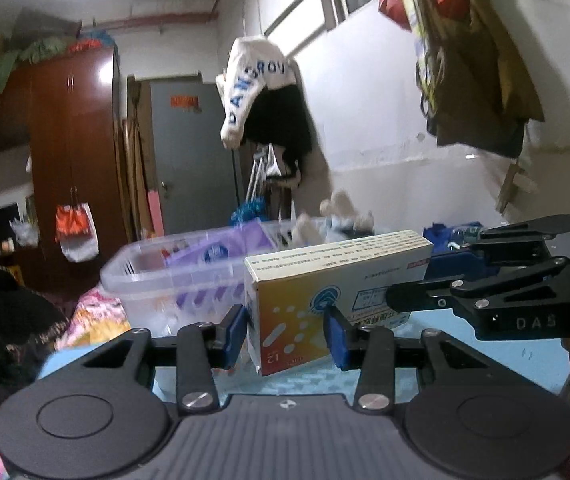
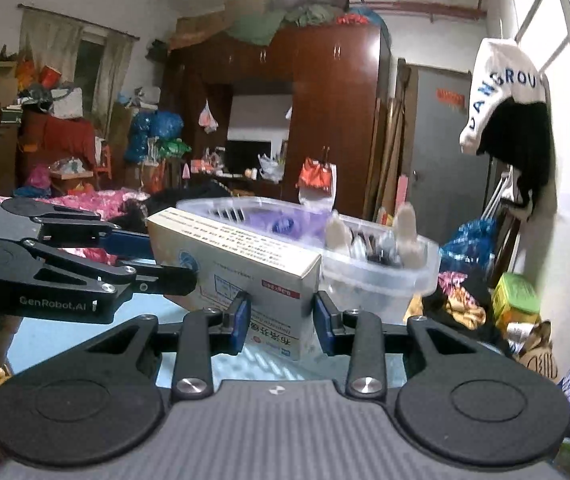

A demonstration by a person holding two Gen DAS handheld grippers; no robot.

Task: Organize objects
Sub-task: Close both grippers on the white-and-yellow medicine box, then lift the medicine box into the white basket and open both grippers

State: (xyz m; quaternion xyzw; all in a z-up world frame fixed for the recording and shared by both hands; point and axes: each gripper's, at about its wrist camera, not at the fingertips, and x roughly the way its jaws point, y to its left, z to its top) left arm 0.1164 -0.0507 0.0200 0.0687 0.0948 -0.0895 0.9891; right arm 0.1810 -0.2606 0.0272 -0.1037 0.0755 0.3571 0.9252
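Note:
A white and orange medicine box [image 1: 325, 284] is held above a light blue table top [image 1: 485, 344]. My left gripper [image 1: 285, 330] is shut on its near end, blue pads on both sides. My right gripper [image 2: 281, 318] is shut on the box's other end [image 2: 245, 268]. Each gripper shows in the other's view: the right one [image 1: 437, 276] reaches in from the right, the left one [image 2: 153, 256] from the left. Behind the box stands a clear plastic basket [image 1: 173, 276] holding a purple packet [image 1: 221, 248] and other small items; it also shows in the right wrist view [image 2: 385, 276].
A white wall [image 1: 385, 120] with hanging clothes and a white cap [image 1: 253, 80] lies behind the table. A brown wardrobe [image 2: 325, 100], a grey door [image 1: 193, 160] and a cluttered bed with pink floral cloth [image 2: 85, 200] fill the room. Bags and a green packet [image 2: 513, 300] lie right of the table.

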